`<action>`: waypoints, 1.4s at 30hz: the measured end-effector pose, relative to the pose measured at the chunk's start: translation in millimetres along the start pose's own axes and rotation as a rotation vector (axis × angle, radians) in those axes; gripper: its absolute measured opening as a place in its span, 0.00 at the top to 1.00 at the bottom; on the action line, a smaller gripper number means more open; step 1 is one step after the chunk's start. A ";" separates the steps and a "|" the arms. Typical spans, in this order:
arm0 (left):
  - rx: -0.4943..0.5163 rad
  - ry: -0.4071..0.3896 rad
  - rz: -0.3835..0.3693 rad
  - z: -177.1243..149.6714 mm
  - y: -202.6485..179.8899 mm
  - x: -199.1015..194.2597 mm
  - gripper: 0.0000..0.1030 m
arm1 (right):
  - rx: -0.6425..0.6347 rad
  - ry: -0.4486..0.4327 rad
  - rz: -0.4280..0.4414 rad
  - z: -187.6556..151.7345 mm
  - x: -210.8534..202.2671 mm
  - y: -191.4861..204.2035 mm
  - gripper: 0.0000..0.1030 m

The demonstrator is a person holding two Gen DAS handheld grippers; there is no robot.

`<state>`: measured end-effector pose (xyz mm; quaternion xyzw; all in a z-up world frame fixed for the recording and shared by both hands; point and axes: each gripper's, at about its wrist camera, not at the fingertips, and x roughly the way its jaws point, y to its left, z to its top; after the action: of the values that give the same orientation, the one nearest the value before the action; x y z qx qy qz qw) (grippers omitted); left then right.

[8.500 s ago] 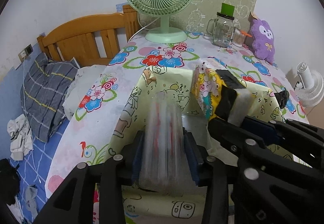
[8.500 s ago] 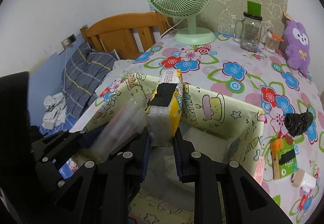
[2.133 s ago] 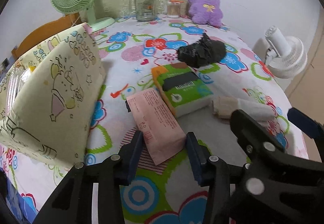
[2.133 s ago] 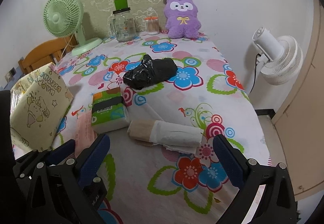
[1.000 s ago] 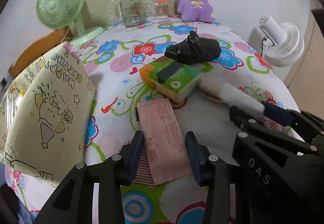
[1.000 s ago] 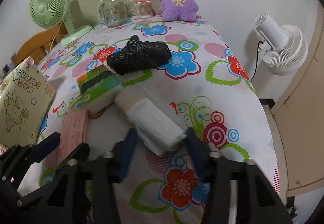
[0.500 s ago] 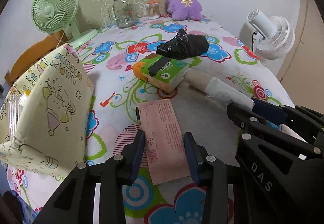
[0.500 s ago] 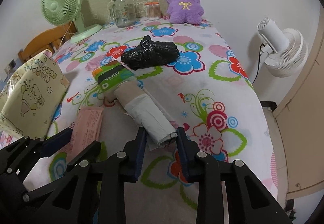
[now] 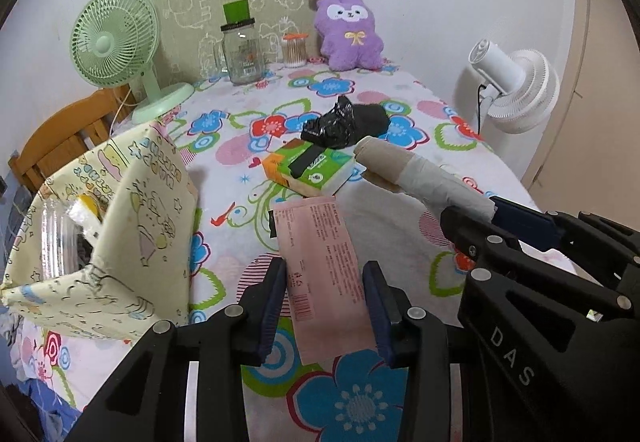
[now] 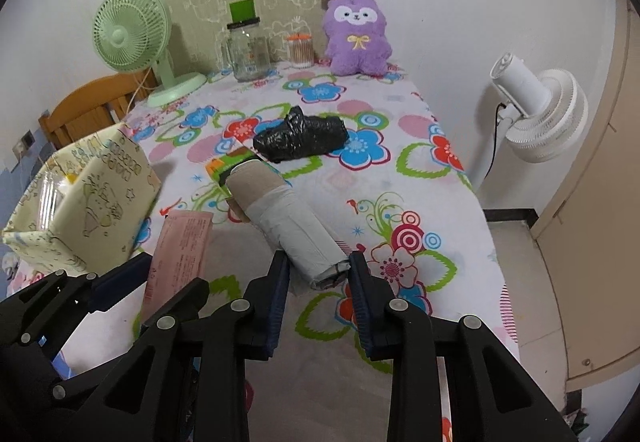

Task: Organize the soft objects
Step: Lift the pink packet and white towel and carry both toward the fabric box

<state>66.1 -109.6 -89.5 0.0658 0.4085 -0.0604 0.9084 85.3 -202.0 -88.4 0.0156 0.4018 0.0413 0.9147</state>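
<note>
My left gripper (image 9: 325,282) is shut on a flat pink packet (image 9: 320,262) and holds it above the floral table. My right gripper (image 10: 319,274) is shut on a grey and tan roll (image 10: 280,218), lifted off the table; the roll also shows in the left wrist view (image 9: 420,174). A green and orange tissue pack (image 9: 308,168) and a black plastic bag bundle (image 9: 348,124) lie on the table beyond. A pale yellow cartoon-print fabric box (image 9: 120,234) stands at the left with a clear packet and a yellow pack inside.
A green desk fan (image 9: 116,46), a glass jar (image 9: 240,50), a cotton swab tub (image 9: 294,50) and a purple plush (image 9: 348,32) stand at the back. A white floor fan (image 10: 540,110) is off the table's right edge. A wooden chair (image 9: 60,138) is at left.
Both grippers closed on their objects and lifted: the left raised the pink packet, the right raised the roll off the table. Earlier both had placed packs in the fabric box.
</note>
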 end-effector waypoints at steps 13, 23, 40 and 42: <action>0.000 -0.066 -0.018 3.7 3.1 -43.7 0.61 | 0.003 -0.079 -0.002 3.7 -47.2 9.3 0.68; -0.018 -0.111 -0.019 7.6 3.8 -79.8 0.61 | 0.001 -0.147 0.004 8.2 -87.8 15.4 0.68; -0.020 -0.163 -0.025 17.0 20.8 -108.0 0.61 | -0.011 -0.191 0.004 22.3 -117.2 36.2 0.68; -0.016 -0.167 -0.030 19.6 23.5 -108.8 0.61 | -0.007 -0.192 0.005 25.3 -117.8 39.9 0.68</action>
<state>12.6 -83.7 6.7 0.0469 0.3329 -0.0759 0.9387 22.1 -172.6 17.5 0.0171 0.3121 0.0434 0.9489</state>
